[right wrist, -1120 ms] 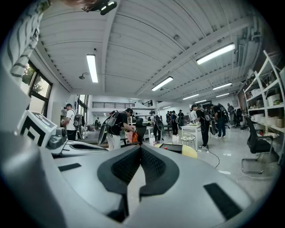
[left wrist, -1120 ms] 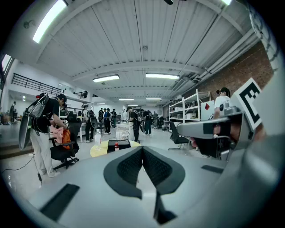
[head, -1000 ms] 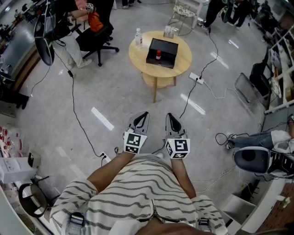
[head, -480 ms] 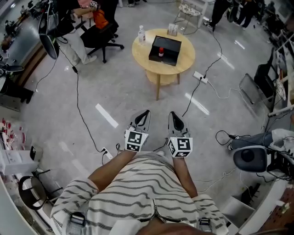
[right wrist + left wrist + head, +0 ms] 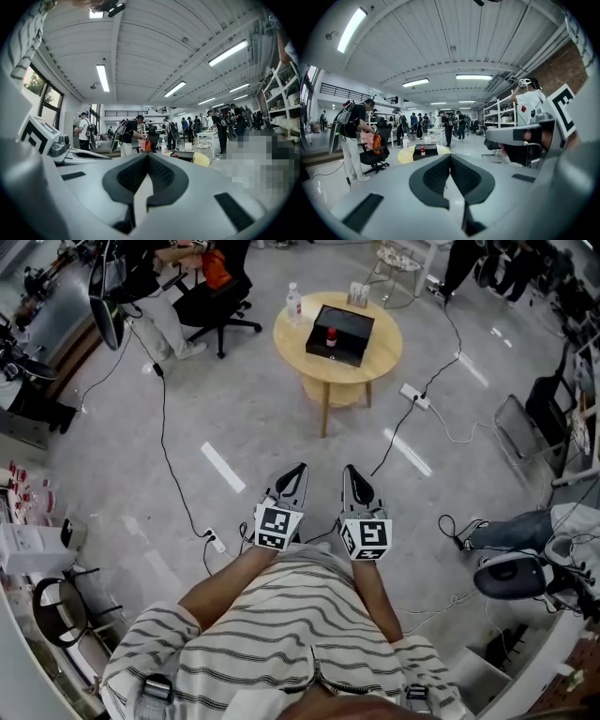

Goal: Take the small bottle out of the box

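A black open box [image 5: 349, 338] lies on a round wooden table [image 5: 380, 360] far ahead across the floor. In it stands the small bottle [image 5: 330, 336] with a red cap. My left gripper [image 5: 298, 470] and right gripper [image 5: 349, 471] are held side by side close to my body, far from the table. Both are shut with nothing between the jaws. The left gripper view shows its closed gripper [image 5: 450, 157] aimed at the distant box [image 5: 425, 151] and bottle [image 5: 423, 150]. In the right gripper view the gripper [image 5: 148, 156] is closed too, and the box [image 5: 183, 155] lies ahead.
A clear water bottle [image 5: 294, 304] and a small rack [image 5: 358, 294] stand on the table's far side. Cables and a power strip [image 5: 414, 396] cross the floor. A black office chair [image 5: 214, 306] and a seated person are left of the table. A grey helmet [image 5: 511, 573] lies at right.
The head view has shifted, so the table now sits a little further right and higher in the frame. Both grippers keep their place before my body, still shut.
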`<move>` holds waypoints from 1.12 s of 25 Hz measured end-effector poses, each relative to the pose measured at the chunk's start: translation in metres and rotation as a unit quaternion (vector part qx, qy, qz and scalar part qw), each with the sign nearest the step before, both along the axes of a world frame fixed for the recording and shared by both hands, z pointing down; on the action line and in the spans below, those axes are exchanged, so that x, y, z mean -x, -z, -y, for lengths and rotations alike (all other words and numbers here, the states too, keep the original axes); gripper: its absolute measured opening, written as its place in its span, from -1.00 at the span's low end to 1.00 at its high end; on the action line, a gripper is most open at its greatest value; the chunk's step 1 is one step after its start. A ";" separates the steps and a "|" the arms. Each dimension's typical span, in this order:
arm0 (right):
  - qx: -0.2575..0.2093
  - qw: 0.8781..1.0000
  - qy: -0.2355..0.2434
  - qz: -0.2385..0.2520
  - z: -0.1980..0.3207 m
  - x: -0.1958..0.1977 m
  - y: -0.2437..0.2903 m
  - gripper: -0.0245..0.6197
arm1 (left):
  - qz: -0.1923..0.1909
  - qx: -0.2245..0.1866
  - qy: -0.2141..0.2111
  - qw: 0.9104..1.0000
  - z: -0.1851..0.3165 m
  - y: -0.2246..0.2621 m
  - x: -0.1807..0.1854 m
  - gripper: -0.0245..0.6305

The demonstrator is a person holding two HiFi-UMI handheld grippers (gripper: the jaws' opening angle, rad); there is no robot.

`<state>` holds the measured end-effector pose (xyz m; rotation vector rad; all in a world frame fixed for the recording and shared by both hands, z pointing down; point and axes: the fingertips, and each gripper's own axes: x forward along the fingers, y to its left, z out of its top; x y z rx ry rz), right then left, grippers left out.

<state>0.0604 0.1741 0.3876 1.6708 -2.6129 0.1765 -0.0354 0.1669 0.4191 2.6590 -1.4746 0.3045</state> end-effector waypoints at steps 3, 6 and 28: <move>0.001 1.000 -0.002 0.003 -0.008 -0.005 -0.001 -0.89 | 0.000 0.006 0.005 1.000 -0.005 -0.003 0.000 -0.86; 0.004 1.000 -0.007 0.004 -0.008 -0.012 -0.004 -0.89 | 0.002 0.007 -0.001 1.000 -0.004 -0.005 -0.008 -0.86; 0.034 0.999 -0.023 -0.011 0.100 -0.023 -0.028 -0.89 | -0.015 0.027 -0.015 0.999 0.113 -0.030 -0.018 -0.86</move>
